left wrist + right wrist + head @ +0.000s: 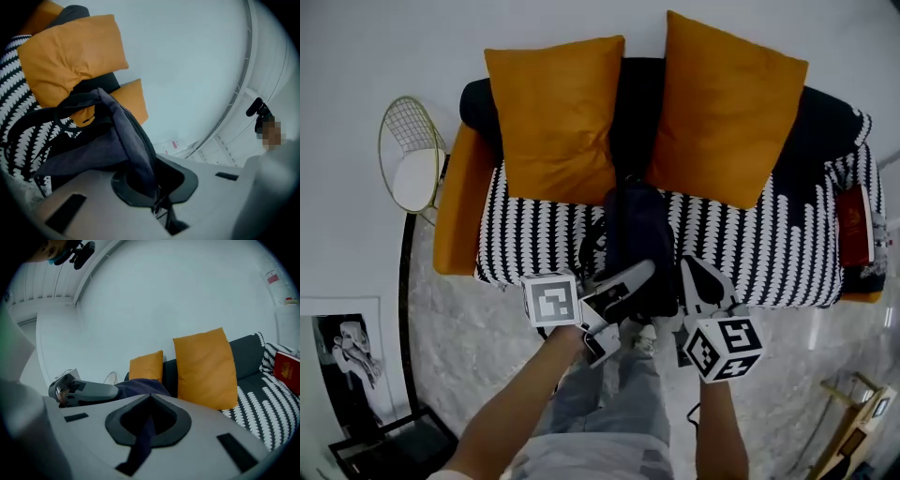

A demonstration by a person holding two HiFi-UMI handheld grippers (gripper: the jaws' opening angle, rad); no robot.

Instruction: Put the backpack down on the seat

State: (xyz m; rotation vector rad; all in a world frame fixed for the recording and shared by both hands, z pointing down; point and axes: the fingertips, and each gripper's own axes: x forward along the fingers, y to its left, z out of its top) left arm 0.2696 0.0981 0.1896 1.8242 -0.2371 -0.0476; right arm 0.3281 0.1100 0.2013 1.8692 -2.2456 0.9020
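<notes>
A dark navy backpack (636, 234) lies over the middle of the black-and-white patterned sofa seat (769, 253), reaching past its front edge. I cannot tell whether it rests fully on the seat. My left gripper (639, 274) is at the bag's near left side, shut on a fold of its fabric (136, 154). My right gripper (692, 270) is at the bag's near right side, shut on a dark strap (143, 432) that runs between its jaws. In the right gripper view the left gripper (82, 392) shows beside the bag's top (140, 386).
Two orange cushions (555, 117) (727, 108) lean on the dark sofa back. A red book (855, 225) lies at the seat's right end. A gold wire chair (412, 155) stands left of the sofa. A framed picture (342, 352) sits on the floor. The person's legs (600, 412) are close to the sofa front.
</notes>
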